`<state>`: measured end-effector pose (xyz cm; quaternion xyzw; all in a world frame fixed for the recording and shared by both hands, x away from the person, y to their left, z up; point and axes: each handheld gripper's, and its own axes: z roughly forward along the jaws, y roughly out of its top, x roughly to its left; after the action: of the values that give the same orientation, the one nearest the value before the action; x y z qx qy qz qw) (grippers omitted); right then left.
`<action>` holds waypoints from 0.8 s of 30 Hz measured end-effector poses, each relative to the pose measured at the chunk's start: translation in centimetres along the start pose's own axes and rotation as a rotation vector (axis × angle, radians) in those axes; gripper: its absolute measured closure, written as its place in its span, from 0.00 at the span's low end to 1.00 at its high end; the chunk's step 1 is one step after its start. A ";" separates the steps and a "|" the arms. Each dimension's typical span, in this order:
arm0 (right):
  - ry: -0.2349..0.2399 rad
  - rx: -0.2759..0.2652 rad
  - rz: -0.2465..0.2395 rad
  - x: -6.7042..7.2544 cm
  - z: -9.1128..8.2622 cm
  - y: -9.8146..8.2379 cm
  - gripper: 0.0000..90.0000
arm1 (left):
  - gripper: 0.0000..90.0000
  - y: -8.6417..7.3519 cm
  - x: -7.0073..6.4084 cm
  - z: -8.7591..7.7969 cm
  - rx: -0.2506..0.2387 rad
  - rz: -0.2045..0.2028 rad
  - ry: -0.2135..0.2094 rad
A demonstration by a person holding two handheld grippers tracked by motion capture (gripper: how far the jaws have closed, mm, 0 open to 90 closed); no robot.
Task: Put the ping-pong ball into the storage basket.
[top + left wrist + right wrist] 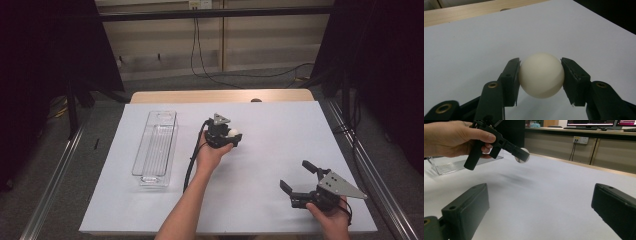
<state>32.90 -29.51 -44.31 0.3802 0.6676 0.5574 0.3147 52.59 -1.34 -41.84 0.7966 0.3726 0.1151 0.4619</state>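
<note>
While the left hand-held gripper (540, 75) clamped a cream ball (541, 74) above the white surface (270, 150), the right hand-held gripper (296, 176) rested wide open, holding nothing.

Even, soft overhead light on the white table (280, 125), dark surrounds, faint shadows, slight blur

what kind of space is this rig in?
Probably a lab or office test room: black curtains flank a paper-covered table, and monitors stand on a bench with wall sockets.
</note>
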 end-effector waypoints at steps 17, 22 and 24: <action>0.000 -0.002 0.000 0.0 0.0 0.0 0.01 | 0.57 0.0 0.5 -1.3 -0.012 -0.009 0.018; 0.002 -0.002 0.005 0.1 0.0 0.0 0.01 | 0.57 0.0 0.8 -1.8 -0.007 -0.008 0.023; 0.004 0.001 0.002 0.1 0.0 0.0 0.01 | 0.57 0.0 0.9 -1.9 -0.011 -0.006 0.017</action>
<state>32.88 -29.40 -44.32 0.3800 0.6683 0.5579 0.3127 52.24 0.54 -40.97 0.7918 0.3783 0.1229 0.4635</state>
